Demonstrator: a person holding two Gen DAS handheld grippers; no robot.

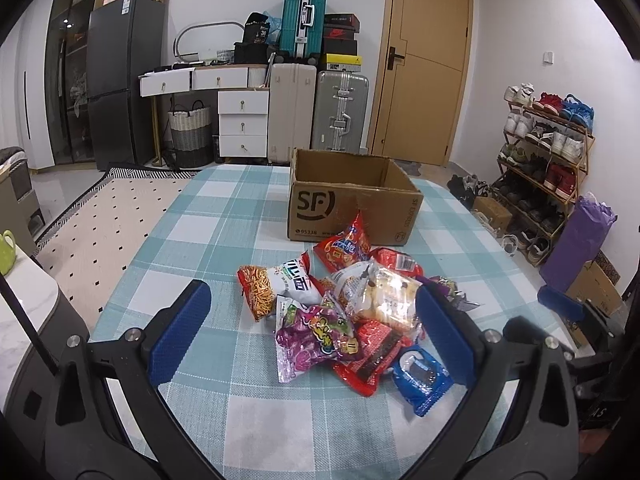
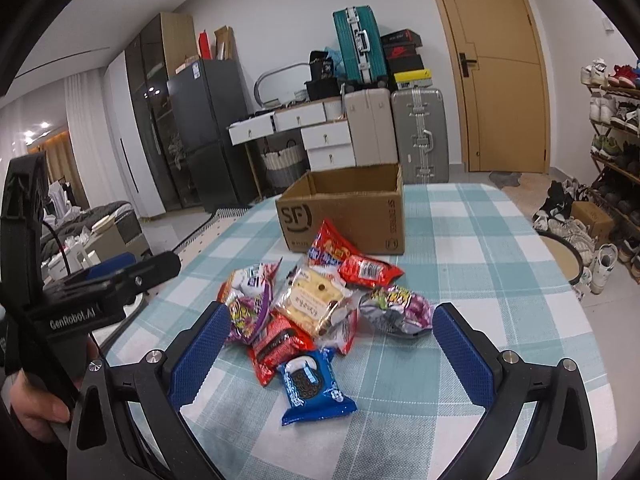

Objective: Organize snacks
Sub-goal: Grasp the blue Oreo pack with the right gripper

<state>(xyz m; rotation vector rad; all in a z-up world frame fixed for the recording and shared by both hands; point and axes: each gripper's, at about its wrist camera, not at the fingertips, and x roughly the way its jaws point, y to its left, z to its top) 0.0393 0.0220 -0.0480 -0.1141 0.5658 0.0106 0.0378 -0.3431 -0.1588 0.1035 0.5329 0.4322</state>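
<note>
A pile of several snack packets lies on the checked tablecloth (image 1: 224,216). It holds a blue Oreo packet (image 1: 420,376) (image 2: 314,386), a purple packet (image 1: 316,332), a pale bread packet (image 1: 384,296) (image 2: 314,304), red packets (image 1: 346,246) (image 2: 370,270) and a noodle-snack packet (image 1: 264,286). An open SF cardboard box (image 1: 352,204) (image 2: 348,212) stands behind the pile; what it holds is hidden. My left gripper (image 1: 312,308) is open and empty, over the pile's near side. My right gripper (image 2: 332,328) is open and empty, just before the pile.
The right gripper's body shows at the left wrist view's right edge (image 1: 568,308); the left one shows at the right wrist view's left edge (image 2: 100,292). A shoe rack (image 1: 548,148), suitcases (image 1: 340,112), a door (image 1: 424,60), a fridge (image 1: 120,80) and a patterned rug (image 1: 104,220) surround the table.
</note>
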